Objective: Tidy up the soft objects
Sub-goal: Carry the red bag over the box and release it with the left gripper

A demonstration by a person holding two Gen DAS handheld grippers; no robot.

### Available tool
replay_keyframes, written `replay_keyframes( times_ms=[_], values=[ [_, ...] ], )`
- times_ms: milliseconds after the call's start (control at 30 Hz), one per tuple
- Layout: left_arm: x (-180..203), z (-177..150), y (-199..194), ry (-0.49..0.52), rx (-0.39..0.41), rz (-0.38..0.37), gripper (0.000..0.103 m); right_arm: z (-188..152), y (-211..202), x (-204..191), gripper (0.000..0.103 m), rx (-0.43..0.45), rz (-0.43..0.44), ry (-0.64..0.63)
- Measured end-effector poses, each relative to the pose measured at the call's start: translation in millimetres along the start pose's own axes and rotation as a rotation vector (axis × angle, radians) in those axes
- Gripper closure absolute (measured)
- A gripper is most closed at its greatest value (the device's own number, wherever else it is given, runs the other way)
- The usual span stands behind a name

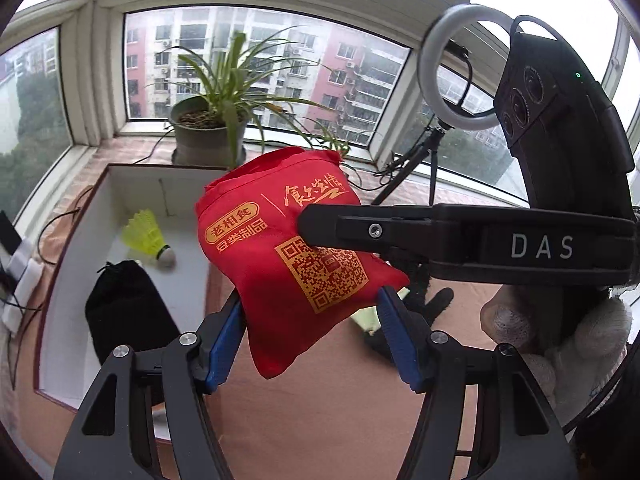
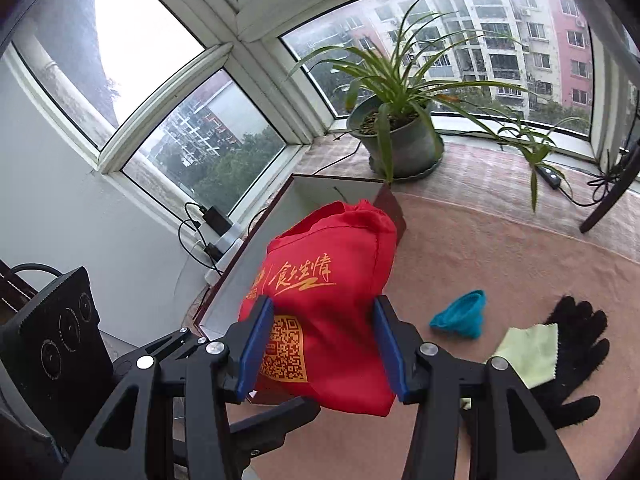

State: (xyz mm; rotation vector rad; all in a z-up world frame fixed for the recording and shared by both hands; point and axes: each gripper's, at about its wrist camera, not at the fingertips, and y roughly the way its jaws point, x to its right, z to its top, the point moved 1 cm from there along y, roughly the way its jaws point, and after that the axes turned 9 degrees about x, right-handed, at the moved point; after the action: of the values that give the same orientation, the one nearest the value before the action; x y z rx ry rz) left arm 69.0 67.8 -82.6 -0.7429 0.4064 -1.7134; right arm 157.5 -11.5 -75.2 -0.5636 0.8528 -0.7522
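A: Where is the red bag (image 1: pixel 288 248) at this moment?

B: Up in the air, above the pink cloth-covered surface (image 1: pixel 320 408), just at the near right corner of the white box (image 1: pixel 72 280). Both tools have it. The left gripper (image 1: pixel 310 322) has its blue jaws clenched on the bag's lower part, and the right gripper (image 2: pixel 320 346) grips it from the side, jaws pressed into the fabric on both flanks.

A: And what lies in the box?

B: A yellow shuttlecock (image 1: pixel 150 238) and a black pouch (image 1: pixel 128 312), the shuttlecock nearer the far wall, the pouch nearer the front.

A: Anything left on the surface?

B: From the right wrist view, a blue knitted piece (image 2: pixel 460 314), a pale green cloth (image 2: pixel 528 354) and a black glove (image 2: pixel 576 356). The cloth lies partly on the glove; the blue piece sits apart, to their left.

A: Behind all that?

B: A potted plant (image 2: pixel 400 140) on the window ledge, just past the box, and a ring light (image 1: pixel 460 68) on a stand to the right
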Motion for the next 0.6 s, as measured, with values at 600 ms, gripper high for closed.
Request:
replay_keyframes(
  times_ms=[600],
  values=[
    [-115.7,-3.3,10.9,-0.135,0.010,0.187,0.039,11.6,107.5,-65.3,0.056,-0.088,0.010,-0.094]
  ],
)
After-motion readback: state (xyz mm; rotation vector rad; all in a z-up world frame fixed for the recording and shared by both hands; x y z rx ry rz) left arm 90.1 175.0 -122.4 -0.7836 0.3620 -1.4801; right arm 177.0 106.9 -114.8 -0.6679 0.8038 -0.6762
